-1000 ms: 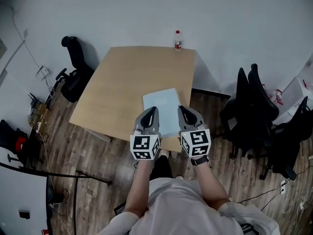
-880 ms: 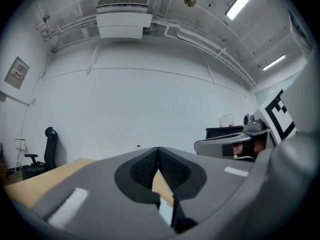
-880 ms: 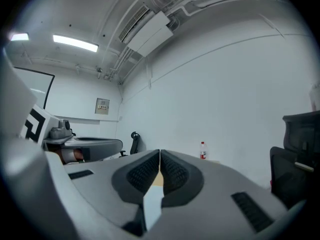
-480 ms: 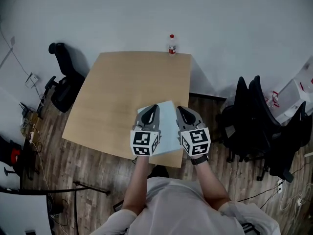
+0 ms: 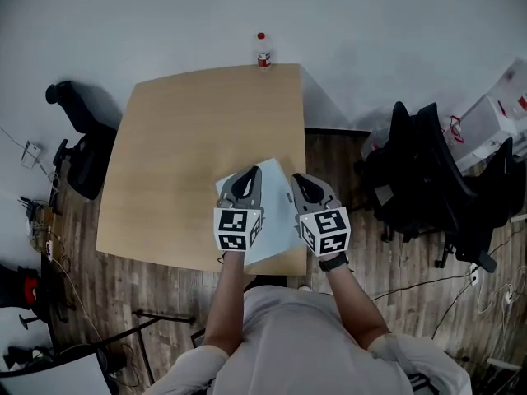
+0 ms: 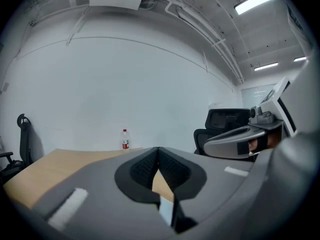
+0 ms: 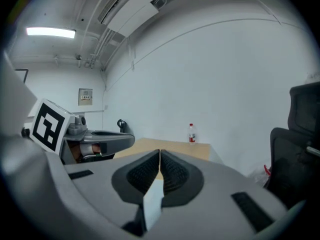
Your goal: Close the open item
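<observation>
A pale, flat rectangular item (image 5: 277, 208) lies on the near right part of the wooden table (image 5: 198, 146); whether it is open I cannot tell. Both grippers hover over it side by side, pointing away from me. The left gripper (image 5: 250, 174) is over its left half, jaws closed tip to tip. The right gripper (image 5: 297, 180) is over its right edge, also shut. In the left gripper view the left gripper (image 6: 158, 152) shows a sliver of the pale item (image 6: 165, 211) below its jaws. The right gripper view shows the right gripper (image 7: 160, 155) and the pale item (image 7: 152, 204) likewise.
A water bottle (image 5: 263, 49) stands at the table's far edge by the white wall. Black office chairs (image 5: 416, 175) crowd the right side, and another chair (image 5: 74, 130) is at the left. White boxes (image 5: 494, 109) sit far right. Cables lie on the wood floor.
The head view has swung, so the table now sits more left and square. Both grippers have stayed side by side over the pale item, still shut.
</observation>
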{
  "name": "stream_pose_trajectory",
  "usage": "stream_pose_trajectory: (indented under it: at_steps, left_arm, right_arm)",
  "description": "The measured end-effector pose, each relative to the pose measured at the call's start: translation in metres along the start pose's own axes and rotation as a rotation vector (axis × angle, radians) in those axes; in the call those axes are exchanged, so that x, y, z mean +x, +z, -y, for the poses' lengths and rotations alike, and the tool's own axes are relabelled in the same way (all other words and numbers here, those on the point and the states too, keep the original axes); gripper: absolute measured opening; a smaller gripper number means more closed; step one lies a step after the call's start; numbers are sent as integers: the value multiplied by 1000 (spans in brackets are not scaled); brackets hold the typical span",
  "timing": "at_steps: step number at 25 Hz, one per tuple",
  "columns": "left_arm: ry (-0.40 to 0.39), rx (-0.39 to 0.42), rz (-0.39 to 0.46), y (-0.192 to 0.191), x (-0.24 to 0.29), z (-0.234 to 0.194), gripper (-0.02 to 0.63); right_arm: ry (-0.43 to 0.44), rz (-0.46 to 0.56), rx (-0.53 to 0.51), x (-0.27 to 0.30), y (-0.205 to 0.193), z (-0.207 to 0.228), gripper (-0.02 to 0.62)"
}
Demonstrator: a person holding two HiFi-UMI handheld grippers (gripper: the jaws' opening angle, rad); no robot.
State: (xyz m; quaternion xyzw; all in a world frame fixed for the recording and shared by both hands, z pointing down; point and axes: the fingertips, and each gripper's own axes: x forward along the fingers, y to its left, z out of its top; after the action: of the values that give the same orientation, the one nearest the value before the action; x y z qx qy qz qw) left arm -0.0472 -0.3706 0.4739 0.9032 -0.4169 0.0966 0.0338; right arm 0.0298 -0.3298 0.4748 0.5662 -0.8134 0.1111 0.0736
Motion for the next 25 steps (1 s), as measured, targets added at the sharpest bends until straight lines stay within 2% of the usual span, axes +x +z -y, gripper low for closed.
stream_pose_trajectory:
  at_steps: [6,12,16,25]
  left_arm:
    - [-54,-16,-88,-33,26,-4,9]
    - [-89,51,-161,-62,41,1,9]
    - [-100,71,-195,-81,51,-2,9]
    - [-164,7,-287,-121,74,3,9]
  right_arm:
    - [-16,-98,39,15,-43,4,17]
    - [-33,-186,87,22,-85,9,17]
    - [-46,-205,174,27,-103,15,17]
    - [-64,-285,291,31,-142,26,17]
